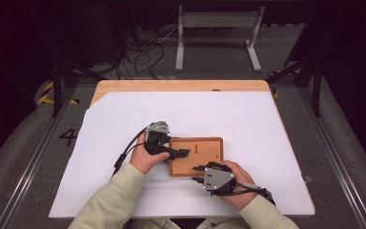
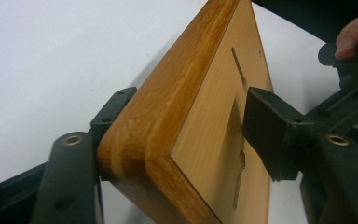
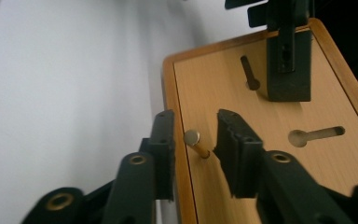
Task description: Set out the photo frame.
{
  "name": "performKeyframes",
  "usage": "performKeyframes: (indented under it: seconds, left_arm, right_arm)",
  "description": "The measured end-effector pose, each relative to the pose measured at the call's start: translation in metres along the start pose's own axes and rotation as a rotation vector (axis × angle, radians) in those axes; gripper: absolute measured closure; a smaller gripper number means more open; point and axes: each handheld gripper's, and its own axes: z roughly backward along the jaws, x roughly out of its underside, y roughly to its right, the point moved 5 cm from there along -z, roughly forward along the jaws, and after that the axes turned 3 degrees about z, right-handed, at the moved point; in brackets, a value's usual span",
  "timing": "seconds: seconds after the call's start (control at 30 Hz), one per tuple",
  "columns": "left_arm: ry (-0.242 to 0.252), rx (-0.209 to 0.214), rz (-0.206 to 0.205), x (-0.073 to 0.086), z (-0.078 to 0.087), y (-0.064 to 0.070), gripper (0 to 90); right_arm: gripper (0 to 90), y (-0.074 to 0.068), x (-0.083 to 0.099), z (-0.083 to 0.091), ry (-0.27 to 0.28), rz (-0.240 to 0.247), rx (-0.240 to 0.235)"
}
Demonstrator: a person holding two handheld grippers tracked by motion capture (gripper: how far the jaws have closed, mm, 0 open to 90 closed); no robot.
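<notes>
A flat wooden board with keyhole slots lies on the white sheet near the table's front. My left gripper is shut on the board's left edge, one jaw under it and one on top; in the left gripper view the board sits clamped between the pads. My right gripper is at the board's near edge. In the right gripper view its jaws stand open on either side of a small brass pin that sticks up from the board, with gaps on both sides.
The white sheet covers most of the wooden table. On the floor behind stand a grey metal frame and loose cables. Rails run along both sides of the table.
</notes>
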Motion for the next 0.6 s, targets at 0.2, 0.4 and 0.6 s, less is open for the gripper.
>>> performKeyframes:
  seconds: [0.2, 0.4, 0.6]
  left_arm:
    - [0.015, 0.015, -0.05, -0.001, 0.008, 0.009, 44.7]
    - [0.02, 0.03, -0.118, 0.0, 0.016, 0.021, 51.7]
    - [0.007, 0.045, -0.18, 0.002, 0.023, 0.039, 59.1]
  right_arm:
    - [57.7, 0.009, -0.007, 0.026, 0.084, -0.082, 0.02]
    - [59.0, 0.038, -0.001, 0.066, 0.124, -0.179, 0.149]
    - [60.0, 0.06, 0.021, 0.093, 0.104, -0.268, 0.253]
